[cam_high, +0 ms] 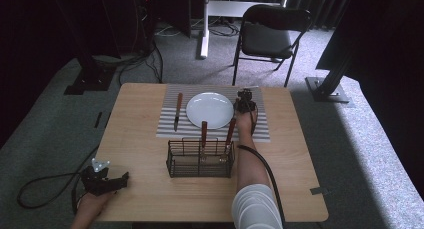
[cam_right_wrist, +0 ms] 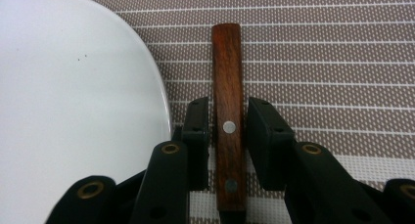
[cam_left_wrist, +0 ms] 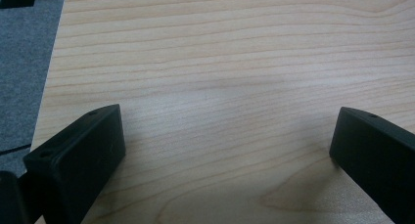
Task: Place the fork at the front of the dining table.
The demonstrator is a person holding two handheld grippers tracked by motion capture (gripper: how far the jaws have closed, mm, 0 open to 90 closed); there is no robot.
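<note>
While right gripper (cam_right_wrist: 229, 141) jaws flank it, wooden handle (cam_right_wrist: 228, 101) seemingly parallels jaws.

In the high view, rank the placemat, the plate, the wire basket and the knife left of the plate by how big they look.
1. Placemat, largest.
2. and 3. Wire basket and plate: close in apparent size, and the basket is nearer the camera, so I won't rank them.
4. Knife, smallest.

Left gripper (cam_high: 118, 181): black body, grey three-cornered plate on top, black cable trailing; blocky black jaws with small screw holes. Right gripper (cam_right_wrist: 228, 141): black linkage arms with brass-ringed pivots, thick black cable. White sleeve (cam_high: 256, 205) on right arm.
</note>
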